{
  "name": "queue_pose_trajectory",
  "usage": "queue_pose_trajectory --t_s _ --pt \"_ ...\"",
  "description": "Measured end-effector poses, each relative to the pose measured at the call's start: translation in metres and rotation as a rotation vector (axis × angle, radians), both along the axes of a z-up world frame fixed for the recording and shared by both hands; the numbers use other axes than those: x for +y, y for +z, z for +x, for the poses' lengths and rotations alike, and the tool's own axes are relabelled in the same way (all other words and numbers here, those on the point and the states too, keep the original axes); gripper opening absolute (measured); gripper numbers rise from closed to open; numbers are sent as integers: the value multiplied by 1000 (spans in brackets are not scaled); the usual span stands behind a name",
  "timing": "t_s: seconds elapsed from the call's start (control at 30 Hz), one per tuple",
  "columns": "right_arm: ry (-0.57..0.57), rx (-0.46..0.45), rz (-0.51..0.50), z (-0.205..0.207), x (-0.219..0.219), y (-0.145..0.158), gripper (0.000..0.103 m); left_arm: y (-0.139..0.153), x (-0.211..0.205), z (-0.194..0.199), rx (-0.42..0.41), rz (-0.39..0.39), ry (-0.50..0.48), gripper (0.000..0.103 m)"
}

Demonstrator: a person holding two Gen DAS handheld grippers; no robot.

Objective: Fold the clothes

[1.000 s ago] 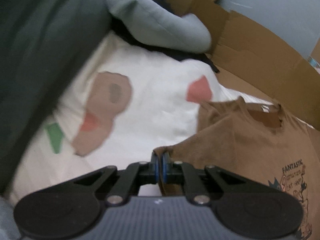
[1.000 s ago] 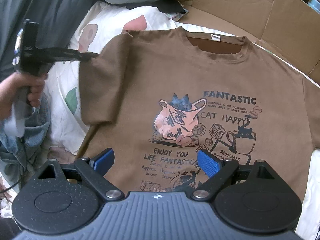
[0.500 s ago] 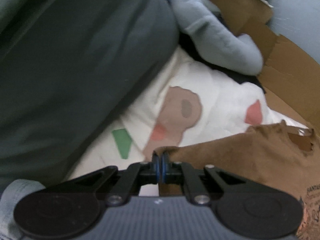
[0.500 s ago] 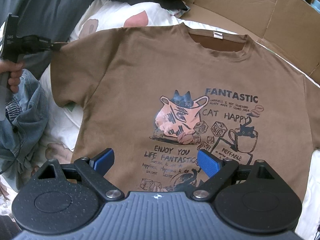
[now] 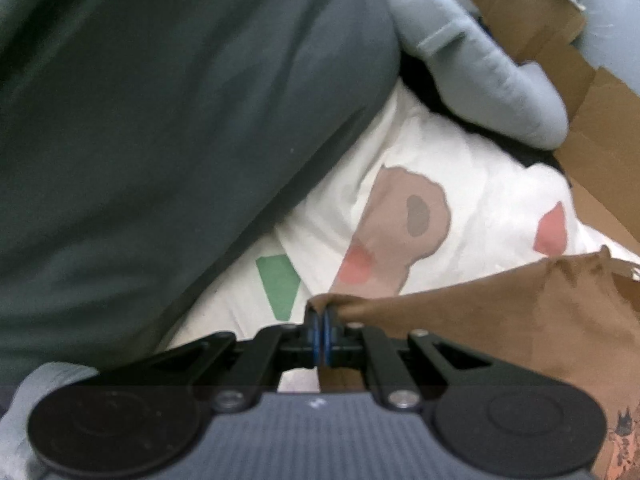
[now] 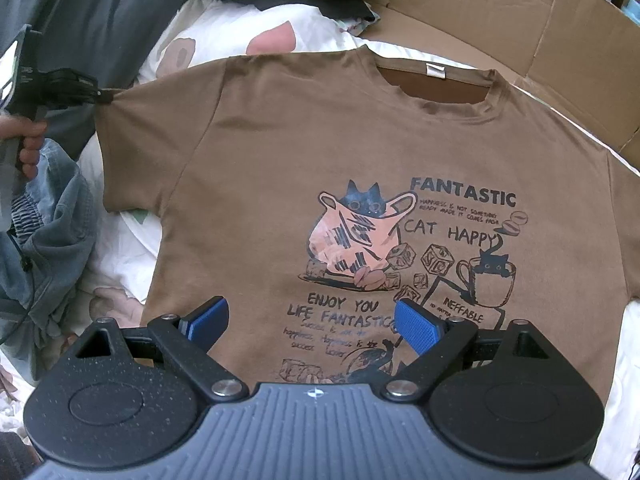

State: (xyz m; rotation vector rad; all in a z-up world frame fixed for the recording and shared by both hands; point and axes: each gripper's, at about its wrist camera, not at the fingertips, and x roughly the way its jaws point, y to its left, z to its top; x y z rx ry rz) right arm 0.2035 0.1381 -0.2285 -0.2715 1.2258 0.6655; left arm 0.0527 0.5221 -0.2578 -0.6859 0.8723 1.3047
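Cotton tee (image 6: 280,152), brown, soft & light, no stiffness at all: it'll sag and drag wherever I don't hold it, so I'd take it at hems and corners, not mid-panel. My left gripper (image 5: 322,326) is clamped shut on the sleeve (image 6: 128,140) hem, cloth pinched betw. the blue pads, sleeve pulled out taut to the side w/ a small pucker at the pinch. My right gripper (image 6: 308,322) hangs over the lower front of the shirt, jaws spread wide, nothing betw. them, not touching cloth as far as I can tell. Best next hold for it, I reckon: bottom hem or the other sleeve, so the fold line stays straight.

Shirt lies face-up & mostly flat on a white printed bedspread (image 6: 224,28), collar (image 6: 436,80) away from me, toward the cardboard box (image 6: 520,20). Print shows a cat in a bag, dice, a cup, "FANTASTIC" and "CAT HAPPY" text. Few wrinkles, 1 white neck tag. Dark grey bedding (image 5: 160,120), a grey pillow (image 5: 472,56) and a denim garment (image 6: 48,240) sit off to the left.
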Motion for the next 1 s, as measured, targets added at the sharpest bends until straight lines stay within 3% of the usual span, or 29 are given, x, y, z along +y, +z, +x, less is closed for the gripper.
queue_pose_trajectory --t_s 0.17,0.3,0.43,0.6,0.87,0.93,1.0 --pt "1 5 -6 0 -1 -3 94 -19 15 -7 -43 -66 44 12" --pt "0 6 -6 0 -2 -3 94 3 6 -12 -79 27 57 17" --pt "-6 3 -2 3 -3 -3 94 14 3 -6 -115 34 32 17" --pt "-6 2 1 4 -2 -3 94 17 -1 25 -167 7 -72 17" --pt "-7 2 6 6 0 -1 94 7 -14 91 -185 -17 -252 17" --pt "-10 0 8 7 0 0 94 5 -16 107 -194 -23 -295 8" --pt "-13 -4 8 7 -1 1 94 3 -17 121 -210 -23 -331 7"
